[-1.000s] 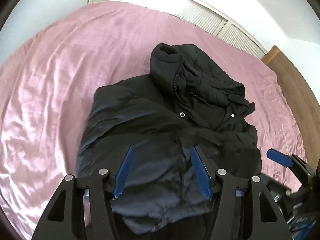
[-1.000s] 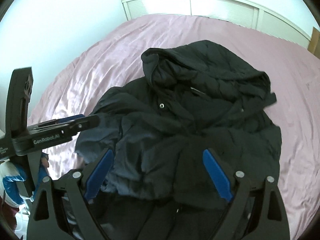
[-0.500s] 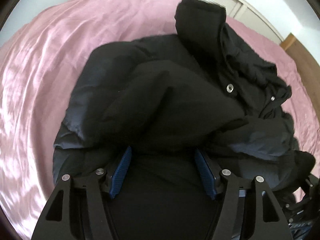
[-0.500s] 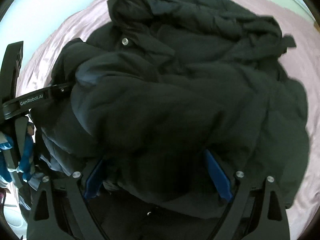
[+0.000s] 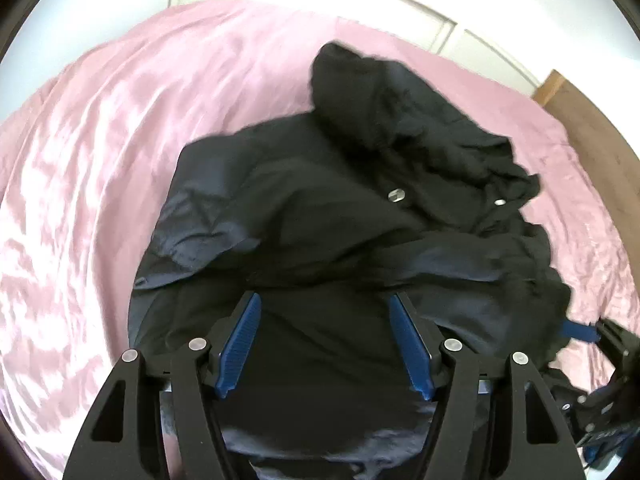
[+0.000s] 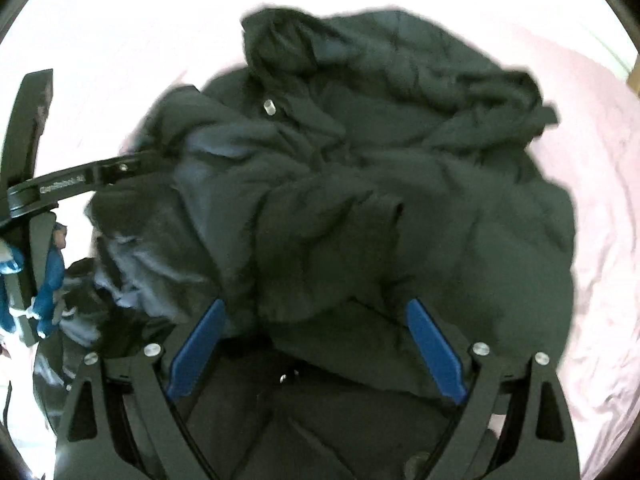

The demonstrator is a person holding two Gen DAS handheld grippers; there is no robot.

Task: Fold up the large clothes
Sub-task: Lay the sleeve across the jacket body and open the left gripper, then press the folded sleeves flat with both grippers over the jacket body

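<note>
The hooded jacket (image 5: 344, 216) lies bunched on the bed (image 5: 120, 152), about the middle of it, with bed sheet showing to the jacket's left, right and far side. The jacket's hood (image 5: 360, 84) is at its far end, toward the closet doors (image 5: 440, 24) behind the bed. The left tongs (image 5: 325, 334) sit over the jacket's near edge, fingers spread with jacket fabric between them. The right tongs (image 6: 316, 346) are likewise over the near edge, just right of the left tongs, spread wide. A wooden floor (image 5: 592, 120) lies right of the bed.
</note>
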